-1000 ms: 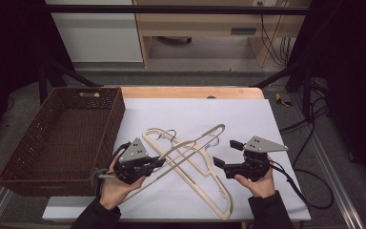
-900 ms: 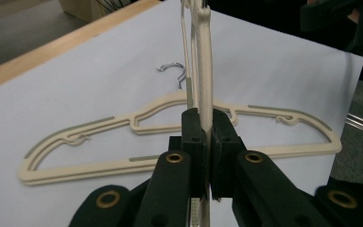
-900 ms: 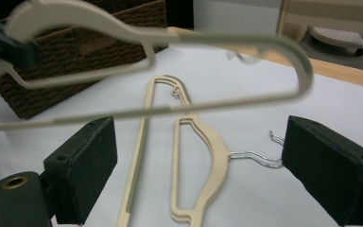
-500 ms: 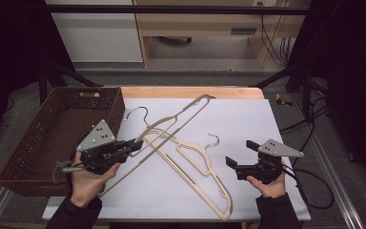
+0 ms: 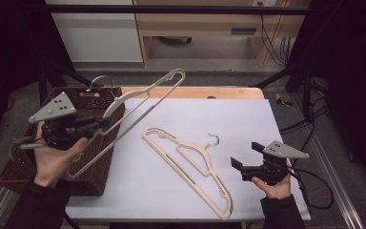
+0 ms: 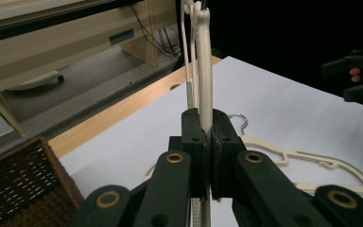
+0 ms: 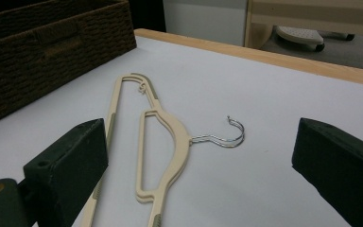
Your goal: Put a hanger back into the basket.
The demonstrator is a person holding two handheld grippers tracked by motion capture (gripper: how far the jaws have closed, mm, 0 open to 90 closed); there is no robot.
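Note:
A cream plastic hanger (image 5: 145,98) hangs tilted in the air, its lower end over the wicker basket (image 5: 93,164) and its metal hook (image 5: 102,78) pointing to the far side. My left gripper (image 5: 102,123) is shut on one of its arms; in the left gripper view the jaws pinch the hanger (image 6: 203,56) edge-on. A second cream hanger (image 5: 186,157) lies flat on the white table top (image 5: 248,119). My right gripper (image 5: 246,154) sits to its right, open, holding nothing. In the right gripper view the flat hanger (image 7: 163,127) lies between and beyond the wide-apart jaws.
The brown wicker basket (image 7: 42,52) stands at the table's left side. A wooden strip (image 5: 195,92) runs along the table's far edge. Cables (image 5: 310,186) trail off the right edge. A wooden bench (image 6: 75,42) stands beyond the table.
My left gripper has lifted its hanger up and carried it left, over the basket. My right gripper has drawn back to the right and stayed open. The other hanger still lies on the table.

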